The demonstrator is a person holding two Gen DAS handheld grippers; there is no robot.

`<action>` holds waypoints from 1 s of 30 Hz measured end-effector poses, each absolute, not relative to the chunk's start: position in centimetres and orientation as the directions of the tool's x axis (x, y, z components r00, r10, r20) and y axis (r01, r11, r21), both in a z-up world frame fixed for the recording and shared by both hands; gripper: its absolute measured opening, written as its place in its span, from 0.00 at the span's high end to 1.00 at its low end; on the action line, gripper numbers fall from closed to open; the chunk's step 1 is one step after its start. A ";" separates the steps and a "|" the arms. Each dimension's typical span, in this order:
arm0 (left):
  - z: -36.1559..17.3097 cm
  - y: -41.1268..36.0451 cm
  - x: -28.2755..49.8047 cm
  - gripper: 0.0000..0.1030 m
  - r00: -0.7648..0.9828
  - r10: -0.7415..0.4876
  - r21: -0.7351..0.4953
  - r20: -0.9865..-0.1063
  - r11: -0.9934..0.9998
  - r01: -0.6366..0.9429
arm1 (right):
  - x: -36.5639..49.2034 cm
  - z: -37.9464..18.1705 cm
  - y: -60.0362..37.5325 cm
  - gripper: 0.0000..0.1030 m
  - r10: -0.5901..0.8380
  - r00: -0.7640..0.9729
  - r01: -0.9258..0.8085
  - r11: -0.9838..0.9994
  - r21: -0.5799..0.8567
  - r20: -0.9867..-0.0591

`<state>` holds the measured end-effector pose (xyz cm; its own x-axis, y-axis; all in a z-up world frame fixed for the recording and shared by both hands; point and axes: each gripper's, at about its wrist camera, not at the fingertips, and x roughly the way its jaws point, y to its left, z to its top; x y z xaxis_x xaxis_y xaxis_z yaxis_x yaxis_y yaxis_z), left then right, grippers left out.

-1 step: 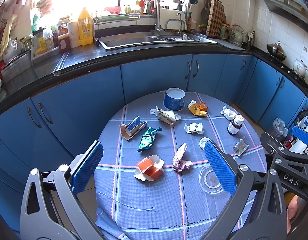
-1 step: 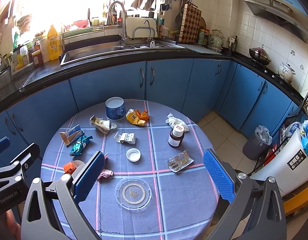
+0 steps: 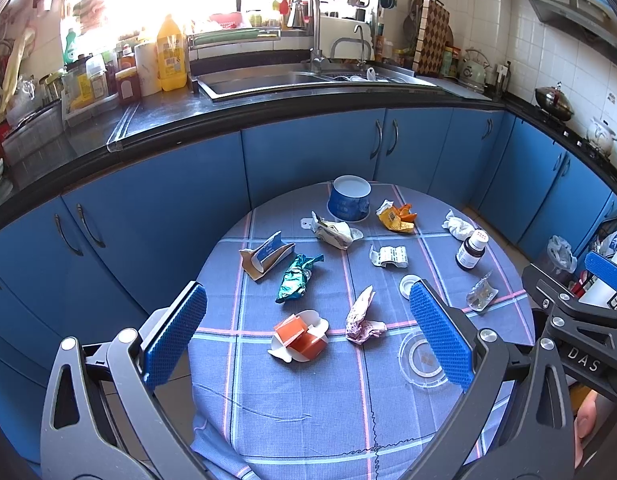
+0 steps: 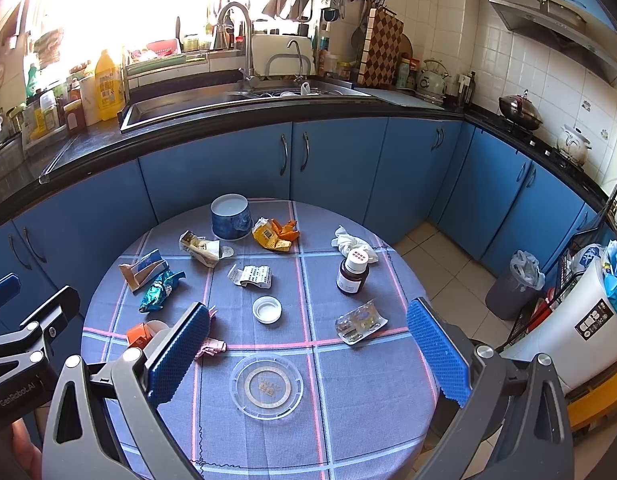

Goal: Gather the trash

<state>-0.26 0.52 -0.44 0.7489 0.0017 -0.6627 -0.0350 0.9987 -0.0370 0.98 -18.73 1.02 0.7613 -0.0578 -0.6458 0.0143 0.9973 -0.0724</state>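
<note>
Left wrist view: left tongs [image 3: 308, 332] spread wide & empty, hovering over the near edge of the round worktop w/ blue checked cloth [image 3: 308, 408], blue pads framing the litter at frame centre. Between the pads lie the orange-and-white crushed carton [image 3: 298, 336] and the pink crumpled wrapper [image 3: 362, 318], both near the lower middle; probably the first pick, since they sit closest. Farther up: teal foil wrapper [image 3: 296, 280], brown folded cardboard piece [image 3: 266, 256], white printed receipt scrap [image 3: 390, 257], yellow-orange crumpled packet [image 3: 396, 216].

Right wrist view: right tongs [image 4: 308, 352] also released, nothing held, over the clear round plastic lid [image 4: 266, 386] at lower centre. Silver blister pack [image 4: 360, 322] and white bottle cap [image 4: 267, 309] lie just above it, apart from each other. Brown medicine bottle w/ white cap [image 4: 352, 272] stands upright next to the white crumpled tissue [image 4: 350, 244]; blue paper cup [image 4: 231, 216] sits upside down at the far side.

Grey lined bin [image 4: 512, 284] on the floor at right-centre looks like the drop spot, so trash stays scattered on the cloth, nothing collected yet. Both tongs held high & back, likely to survey before choosing.
</note>
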 end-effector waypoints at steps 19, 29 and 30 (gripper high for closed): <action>-5.4 1.2 1.7 0.03 0.698 -0.001 -0.030 -0.716 0.999 -0.029 | 3.1 -4.7 -19.1 0.07 -0.052 0.691 -0.024 0.995 -0.095 -0.721; -12.9 1.4 4.3 0.03 0.608 0.002 0.021 -0.794 0.999 0.024 | 4.7 -15.5 -18.8 0.07 0.102 0.508 -0.160 0.987 0.023 -0.855; -13.7 1.4 4.6 0.03 0.595 0.009 0.031 -0.804 0.999 0.027 | 4.8 -16.2 -18.7 0.07 0.122 0.490 -0.169 0.985 0.044 -0.863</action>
